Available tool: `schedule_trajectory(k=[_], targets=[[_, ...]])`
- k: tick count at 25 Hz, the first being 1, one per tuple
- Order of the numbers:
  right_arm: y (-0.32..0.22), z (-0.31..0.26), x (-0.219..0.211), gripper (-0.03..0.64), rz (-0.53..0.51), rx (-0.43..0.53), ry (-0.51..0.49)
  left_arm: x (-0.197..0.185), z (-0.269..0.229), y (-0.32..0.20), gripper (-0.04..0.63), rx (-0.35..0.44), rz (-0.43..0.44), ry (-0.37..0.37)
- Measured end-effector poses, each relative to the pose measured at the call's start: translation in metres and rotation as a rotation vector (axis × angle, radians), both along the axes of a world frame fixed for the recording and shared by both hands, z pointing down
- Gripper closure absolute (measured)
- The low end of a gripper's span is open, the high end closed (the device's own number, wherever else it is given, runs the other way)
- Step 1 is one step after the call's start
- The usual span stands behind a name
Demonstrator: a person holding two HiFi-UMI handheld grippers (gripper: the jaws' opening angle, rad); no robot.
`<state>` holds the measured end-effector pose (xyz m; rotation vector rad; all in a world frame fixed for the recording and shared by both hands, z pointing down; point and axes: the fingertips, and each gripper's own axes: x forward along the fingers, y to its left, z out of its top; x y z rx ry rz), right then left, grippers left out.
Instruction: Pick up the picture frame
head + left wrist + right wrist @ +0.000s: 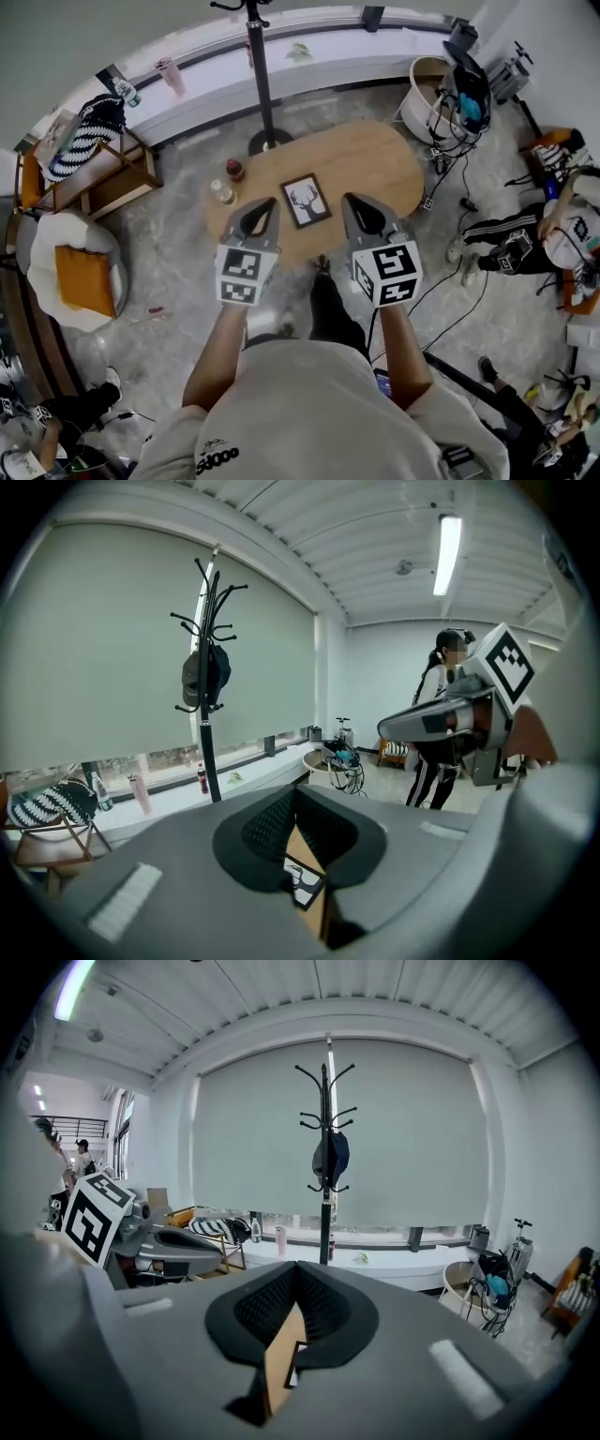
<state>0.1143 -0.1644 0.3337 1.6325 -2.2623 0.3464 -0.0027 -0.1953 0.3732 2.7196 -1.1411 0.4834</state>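
The picture frame (306, 201), black-edged with a deer-antler drawing, lies flat on the oval wooden table (375, 164). My left gripper (266, 203) hovers just left of the frame and my right gripper (350, 201) just right of it, both shut and holding nothing. In the left gripper view the closed jaws (295, 795) leave a gap through which part of the frame (303, 886) shows. In the right gripper view the shut jaws (296, 1271) reveal the tabletop (280, 1358) and a sliver of the frame (293, 1373).
Two small bottles (229, 180) stand on the table's left part. A black coat stand (260, 75) rises behind the table. A wooden chair with striped cloth (94, 155) is at left, a round basket with cables (441, 89) at right. People sit at the right.
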Motion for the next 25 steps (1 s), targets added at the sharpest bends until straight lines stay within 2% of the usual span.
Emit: schedule_trajectory(k=[7, 12, 20, 25], targets=[[-0.071, 0.053, 0.028, 0.614, -0.020, -0.083, -0.022, 0.028, 0.054, -0.066, 0.584, -0.093, -0.064, -0.016], [-0.110, 0.098, 0.043, 0.614, -0.019, -0.143, -0.043, 0.034, 0.097, -0.105, 0.580, -0.153, -0.115, -0.029], [-0.148, 0.176, 0.056, 0.612, -0.048, -0.257, -0.052, 0.038, 0.173, -0.140, 0.553, -0.260, -0.172, -0.074], [-0.162, 0.231, 0.059, 0.594, -0.060, -0.343, -0.062, 0.039, 0.230, -0.150, 0.531, -0.355, -0.196, -0.087]])
